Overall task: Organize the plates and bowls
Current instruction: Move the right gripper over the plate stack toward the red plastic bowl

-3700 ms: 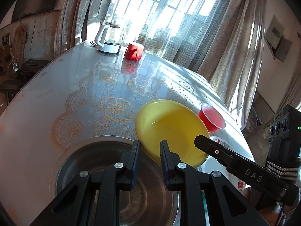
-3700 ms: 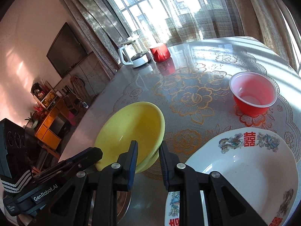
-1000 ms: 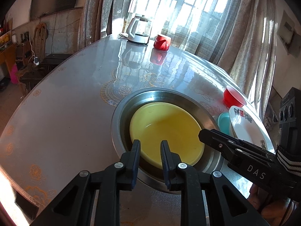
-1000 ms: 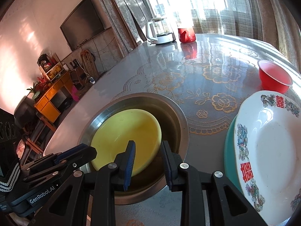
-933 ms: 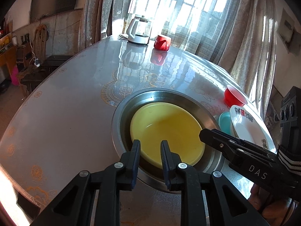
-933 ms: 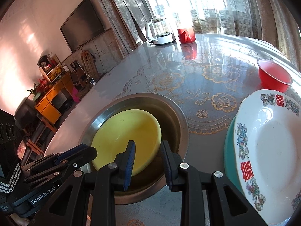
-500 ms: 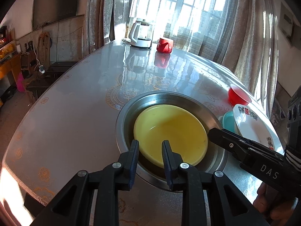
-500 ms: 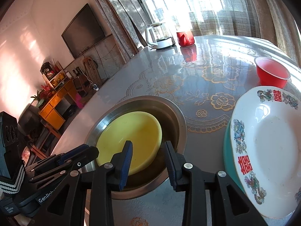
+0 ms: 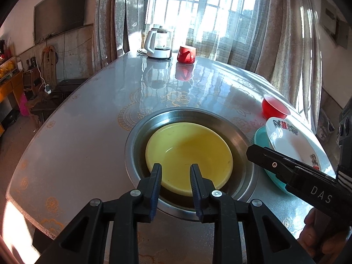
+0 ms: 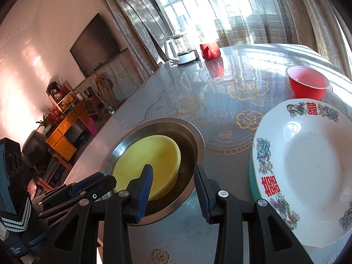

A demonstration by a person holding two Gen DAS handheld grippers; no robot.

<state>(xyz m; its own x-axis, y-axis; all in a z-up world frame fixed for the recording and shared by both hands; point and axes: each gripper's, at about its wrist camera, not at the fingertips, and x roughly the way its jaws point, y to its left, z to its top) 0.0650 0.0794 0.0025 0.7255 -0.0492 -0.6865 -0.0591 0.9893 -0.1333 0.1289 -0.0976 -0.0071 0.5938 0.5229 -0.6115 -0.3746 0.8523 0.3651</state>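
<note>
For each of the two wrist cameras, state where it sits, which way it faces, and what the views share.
Left wrist: sits behind the open left gripper, faces the yellow bowl in the steel basin; right gripper enters at right.
Right wrist: sits behind the open right gripper, faces the basin and white plate; left gripper at left.
Shared: bowl, basin, plate, red cup, kettle.

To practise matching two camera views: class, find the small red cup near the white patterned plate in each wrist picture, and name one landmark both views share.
Left wrist view: the red cup sits at the right, just beyond the white patterned plate.
Right wrist view: the red cup sits upper right, again just beyond the plate.
Shared landmark: the white kettle at the table's far edge.
</note>
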